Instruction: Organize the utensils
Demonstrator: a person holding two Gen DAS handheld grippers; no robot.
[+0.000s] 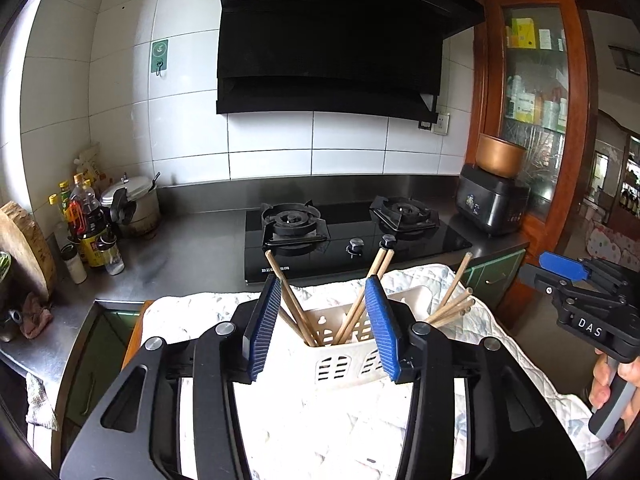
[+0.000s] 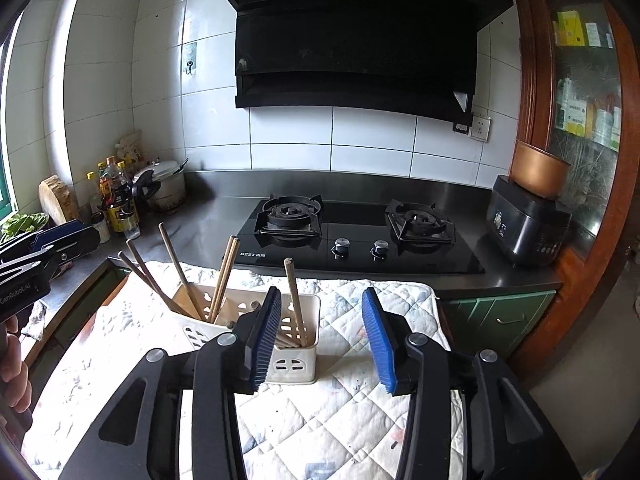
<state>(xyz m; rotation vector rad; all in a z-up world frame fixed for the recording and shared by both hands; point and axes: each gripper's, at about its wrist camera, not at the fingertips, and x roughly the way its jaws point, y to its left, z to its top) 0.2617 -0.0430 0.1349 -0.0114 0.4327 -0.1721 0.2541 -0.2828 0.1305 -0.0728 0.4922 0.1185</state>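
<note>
A white slotted utensil holder [image 1: 344,360] stands on a quilted white cloth [image 1: 320,432] and holds several wooden chopsticks [image 1: 294,304] that lean outwards. My left gripper [image 1: 326,330] is open and empty, just in front of the holder. In the right wrist view the holder [image 2: 296,364] sits left of centre with chopsticks [image 2: 296,304] in its compartments. My right gripper [image 2: 324,338] is open and empty, its left finger beside the holder's right compartment. The right gripper also shows at the right edge of the left wrist view [image 1: 560,268].
A black two-burner gas hob [image 2: 360,236] lies on the steel counter [image 1: 192,252] behind the cloth. Oil and sauce bottles [image 1: 88,228], a pressure cooker [image 1: 134,208] and a wooden chopping block [image 1: 28,248] stand at the left. A black rice cooker [image 2: 528,224] stands at the right.
</note>
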